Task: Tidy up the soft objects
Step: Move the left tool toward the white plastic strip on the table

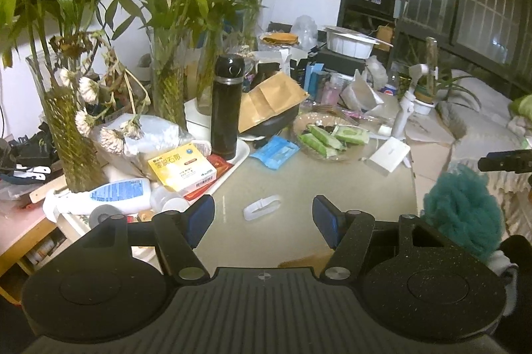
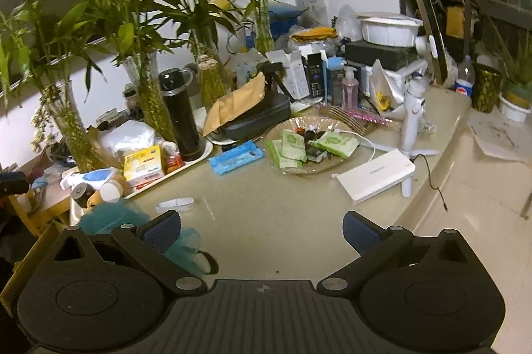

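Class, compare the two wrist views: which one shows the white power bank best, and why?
The right wrist view: the white power bank lies whole and large on the table, its cable visible. The left wrist view shows it smaller and farther off, beside the glass dish.

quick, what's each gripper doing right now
Left gripper: open, holding nothing.
Right gripper: open, holding nothing; teal mesh pouf sits beside its left finger.

Both wrist views low, close over table, facing wall clutter; share black flask, probably same tray.
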Demonstrator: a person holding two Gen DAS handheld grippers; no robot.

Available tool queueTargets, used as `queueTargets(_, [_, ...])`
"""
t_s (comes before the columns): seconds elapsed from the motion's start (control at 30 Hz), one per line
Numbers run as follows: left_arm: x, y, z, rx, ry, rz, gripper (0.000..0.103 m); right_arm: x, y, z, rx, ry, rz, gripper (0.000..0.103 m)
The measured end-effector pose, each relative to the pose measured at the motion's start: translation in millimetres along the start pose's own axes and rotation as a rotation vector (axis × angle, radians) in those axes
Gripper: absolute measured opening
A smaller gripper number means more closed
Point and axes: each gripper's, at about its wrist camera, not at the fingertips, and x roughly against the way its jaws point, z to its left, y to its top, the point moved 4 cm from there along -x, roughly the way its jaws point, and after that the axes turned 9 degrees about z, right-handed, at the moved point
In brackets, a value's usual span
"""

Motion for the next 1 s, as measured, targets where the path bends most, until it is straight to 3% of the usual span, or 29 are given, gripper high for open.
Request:
queueTargets(0.63, [-84.4,6.0,33.9,-0.002,-0.073,0.014,0.064,-94.9,1.6,-38.9,-0.138,-0.026,0.037,0.103])
queueTargets(1.0, [-141.4,1.0,40.6,-0.04,-0.058,0.05,0.064,-153.3,7.2,-32.7,-0.101,0.023,0.054,0.103])
